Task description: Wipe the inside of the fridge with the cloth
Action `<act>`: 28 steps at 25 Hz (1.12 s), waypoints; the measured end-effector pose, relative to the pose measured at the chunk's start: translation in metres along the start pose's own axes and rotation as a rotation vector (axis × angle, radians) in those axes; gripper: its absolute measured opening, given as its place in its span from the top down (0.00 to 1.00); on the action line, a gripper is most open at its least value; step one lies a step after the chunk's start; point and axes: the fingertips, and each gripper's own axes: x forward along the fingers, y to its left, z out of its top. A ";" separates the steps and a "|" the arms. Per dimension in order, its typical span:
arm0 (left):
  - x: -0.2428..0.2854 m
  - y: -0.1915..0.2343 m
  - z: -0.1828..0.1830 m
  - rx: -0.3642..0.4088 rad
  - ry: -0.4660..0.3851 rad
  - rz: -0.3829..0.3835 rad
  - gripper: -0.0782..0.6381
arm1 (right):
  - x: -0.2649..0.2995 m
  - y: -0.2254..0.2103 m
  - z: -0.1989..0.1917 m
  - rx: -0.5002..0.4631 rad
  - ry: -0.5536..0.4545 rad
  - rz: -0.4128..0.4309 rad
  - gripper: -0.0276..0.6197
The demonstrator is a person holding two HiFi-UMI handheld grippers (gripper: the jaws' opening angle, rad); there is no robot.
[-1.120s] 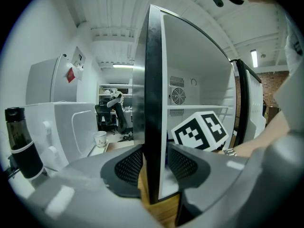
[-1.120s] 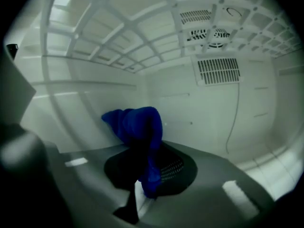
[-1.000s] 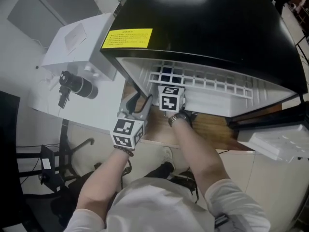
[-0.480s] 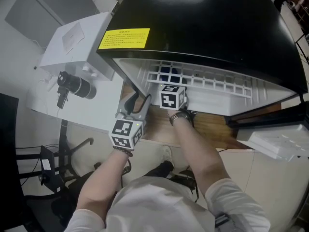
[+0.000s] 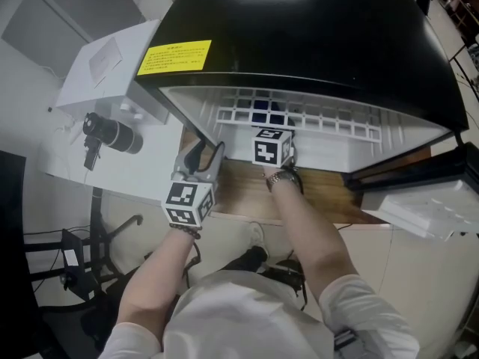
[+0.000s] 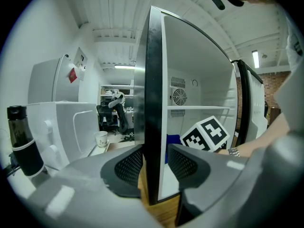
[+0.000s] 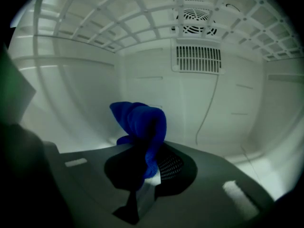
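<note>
"While the left gripper (image 6: pixel 152 163) is clamped on the black front edge of the fridge's left side wall (image 6: pixel 153 70), should anything change there?"

"No. That grip steadies the fridge (image 5: pixel 314 43), so I'd leave those jaws closed on the edge and let the other hand do the work."

"And where is the cloth?"

"The blue cloth (image 7: pixel 141 122) is inside the compartment, under the wire shelf (image 7: pixel 118 25). It is pinched between the jaws of the right gripper (image 7: pixel 149 170), with a loose bunch standing up beyond the tips. It looks short of the white back wall (image 7: pixel 152 80), but I can't tell whether it touches any surface."

"So how would you wipe well?"

"Lead with the bunch, not the jaw tips — press the fabric flat to the wall and sweep in overlapping passes from the left corner rightward. Go lightly round the vent grille (image 7: pixel 198 58) and the thin wire (image 7: pixel 209 108) below it — loose folds could snag there."
</note>
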 end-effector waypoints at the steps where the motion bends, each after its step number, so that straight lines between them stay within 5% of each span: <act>1: 0.000 0.000 0.000 -0.001 0.000 0.002 0.67 | -0.001 -0.004 -0.001 0.002 -0.001 -0.005 0.89; 28: 0.001 0.002 0.000 -0.010 0.000 0.033 0.68 | -0.029 -0.139 -0.023 0.029 0.042 -0.206 0.89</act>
